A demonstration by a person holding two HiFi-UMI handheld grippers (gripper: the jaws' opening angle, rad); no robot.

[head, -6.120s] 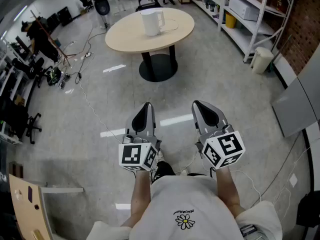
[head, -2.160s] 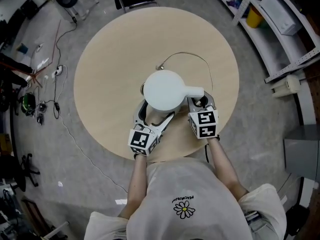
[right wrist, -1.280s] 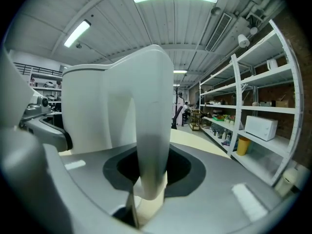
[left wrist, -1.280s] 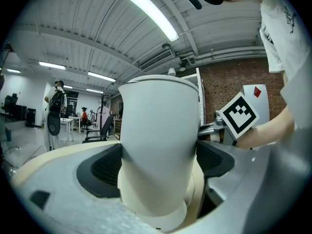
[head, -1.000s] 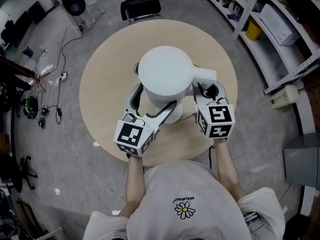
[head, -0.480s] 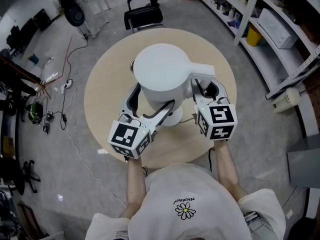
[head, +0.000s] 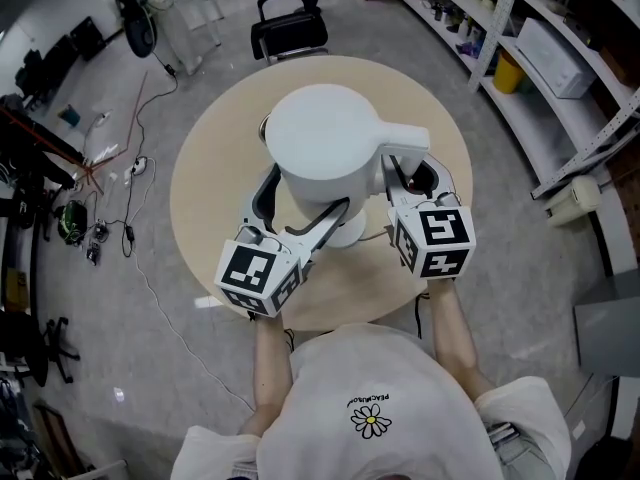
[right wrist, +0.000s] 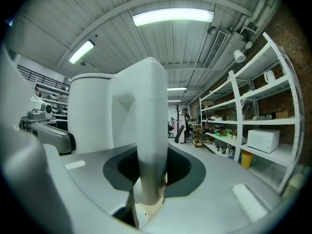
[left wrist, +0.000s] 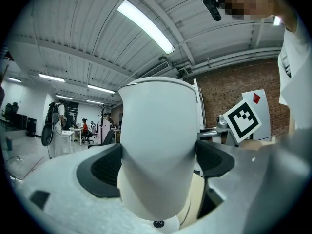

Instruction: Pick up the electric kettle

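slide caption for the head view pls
Left gripper grips the kettle body, right gripper its handle, over a round table.

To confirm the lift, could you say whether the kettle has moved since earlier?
Yes: the kettle has risen toward the camera, covering more of the round table.

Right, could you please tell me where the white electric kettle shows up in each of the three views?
Head view: the white electric kettle sits upper centre, above the round beige table.
Left gripper view: the kettle fills the centre.
Right gripper view: the kettle is left of centre, its handle mid-frame.
Shared landmark: the beige table, a sliver below the kettle in both gripper views.
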